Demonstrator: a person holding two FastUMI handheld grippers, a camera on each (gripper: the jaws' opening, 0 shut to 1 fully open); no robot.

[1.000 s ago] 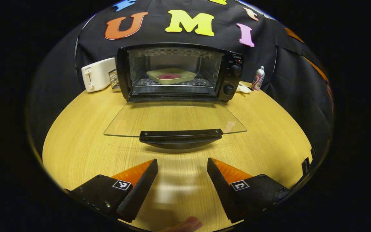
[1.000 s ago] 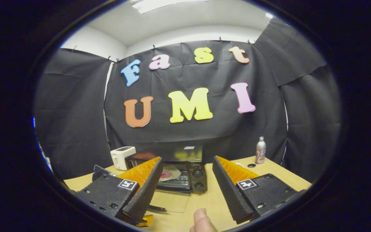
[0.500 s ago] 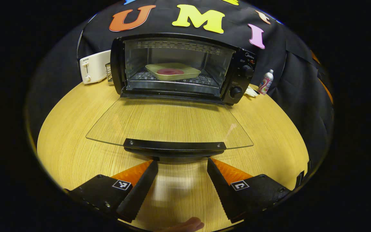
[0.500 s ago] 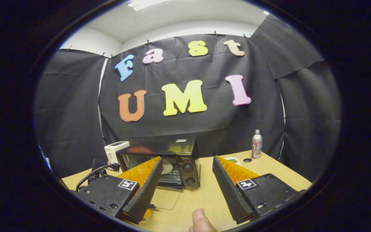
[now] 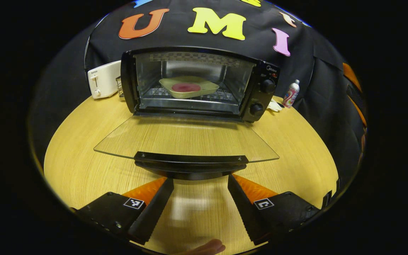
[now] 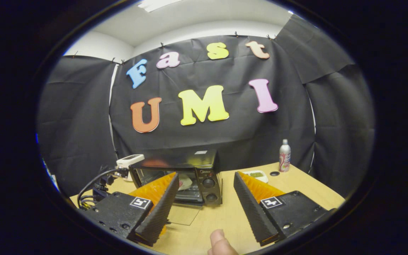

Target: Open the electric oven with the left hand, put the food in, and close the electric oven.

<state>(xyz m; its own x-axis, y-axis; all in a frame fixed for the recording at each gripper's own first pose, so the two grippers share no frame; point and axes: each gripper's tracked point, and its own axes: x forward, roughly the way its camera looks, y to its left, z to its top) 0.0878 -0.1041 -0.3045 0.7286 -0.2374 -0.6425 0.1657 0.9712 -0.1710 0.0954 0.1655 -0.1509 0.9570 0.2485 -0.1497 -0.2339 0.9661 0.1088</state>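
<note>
In the right gripper view, the right gripper's own near finger hides the lower left of the oven and most of the dish inside. At the bottom edge a fingertip is cut off. The small plate behind the other finger is partly covered, its contents too small to tell.

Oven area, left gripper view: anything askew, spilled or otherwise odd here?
Nothing stands out. The oven sits square with its glass door folded flat open, and the plate of food lies level on the rack. The left gripper is open just short of the door handle.
</note>
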